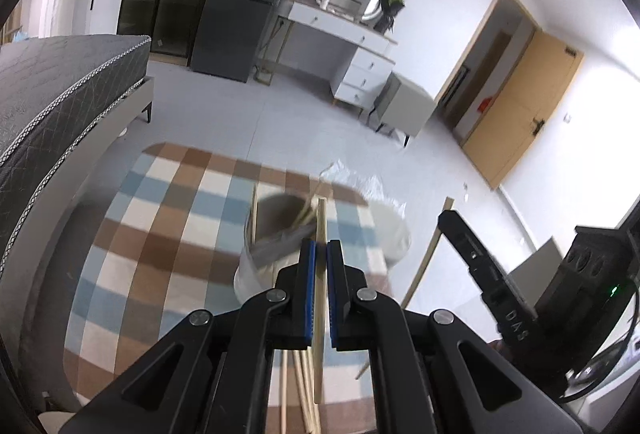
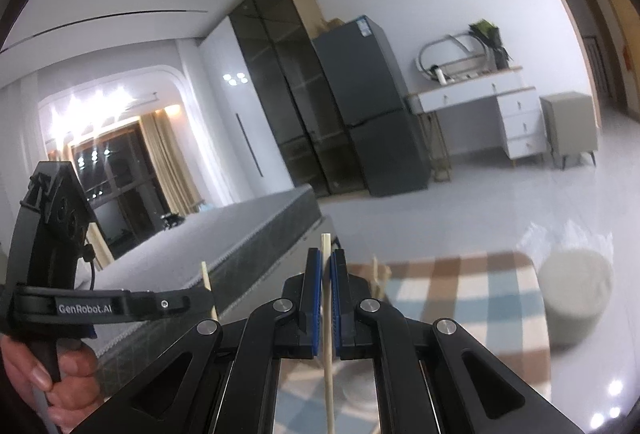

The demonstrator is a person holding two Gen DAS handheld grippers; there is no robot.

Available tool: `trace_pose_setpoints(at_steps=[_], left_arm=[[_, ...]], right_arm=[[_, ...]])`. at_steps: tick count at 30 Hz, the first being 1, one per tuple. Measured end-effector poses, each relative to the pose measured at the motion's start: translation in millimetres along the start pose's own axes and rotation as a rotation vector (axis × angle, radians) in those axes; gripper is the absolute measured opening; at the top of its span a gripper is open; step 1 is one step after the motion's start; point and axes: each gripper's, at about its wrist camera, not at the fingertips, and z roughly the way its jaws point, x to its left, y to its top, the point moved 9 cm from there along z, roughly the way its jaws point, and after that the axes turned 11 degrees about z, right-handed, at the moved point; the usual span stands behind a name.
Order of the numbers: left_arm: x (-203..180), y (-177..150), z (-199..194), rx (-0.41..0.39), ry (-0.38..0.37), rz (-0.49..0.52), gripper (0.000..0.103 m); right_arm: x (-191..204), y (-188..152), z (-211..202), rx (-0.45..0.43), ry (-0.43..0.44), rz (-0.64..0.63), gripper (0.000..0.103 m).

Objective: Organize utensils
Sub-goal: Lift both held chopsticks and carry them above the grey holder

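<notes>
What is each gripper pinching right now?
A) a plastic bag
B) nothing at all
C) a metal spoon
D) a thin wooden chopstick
D: the left gripper is shut on a chopstick, and the right gripper clamps another chopstick between its blue pads.

Right tongs (image 2: 326, 262) pinch an upright chopstick (image 2: 328, 346) above checked rug (image 2: 460, 298).

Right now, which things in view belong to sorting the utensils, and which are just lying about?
Job:
- chopstick clamped in left gripper
- chopstick clamped in right gripper
- gray holder cup
- loose chopsticks below

Lying about:
- checkered rug
- bed
- fridge
- dresser
- white stool
</notes>
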Motion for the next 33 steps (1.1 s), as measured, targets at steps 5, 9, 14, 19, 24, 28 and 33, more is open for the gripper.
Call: trace_pose_setpoints(at_steps=[5, 9, 14, 19, 24, 28, 33], left_arm=[[12.5, 39.9, -5.6, -0.077, 0.007, -0.037, 0.001], [27.7, 65.5, -3.6, -0.129, 0.015, -0.084, 0.001], [50.7, 83.4, 5.2, -0.180, 0.045, -0.146, 0.001], [70.6, 94.7, 17.2, -0.242, 0.080, -0.187, 0.001], [76.4, 102.9, 32.2, -0.283, 0.116, -0.161, 0.001], [73.0, 104.6, 46.2, -0.290, 0.134, -0.101, 0.001], [67.7, 97.5, 58.9, -0.271, 0.107, -0.056, 0.001]], right_arm=[[18.0, 29.5, 26.4, -0.014, 0.039, -0.053, 0.004], [32.5, 50.6, 46.8, -0.035, 0.075, -0.094, 0.004], [45.1, 64.5, 77.9, -0.055, 0.090, -0.128, 0.004], [46.8, 62.1, 103.5, -0.060, 0.094, -0.130, 0.004], [35.4, 49.5, 122.1, -0.064, 0.059, -0.121, 0.004], [24.3, 42.6, 130.7, -0.070, 0.024, -0.104, 0.004], [9.1, 39.1, 137.5, -0.084, 0.000, -0.063, 0.004]])
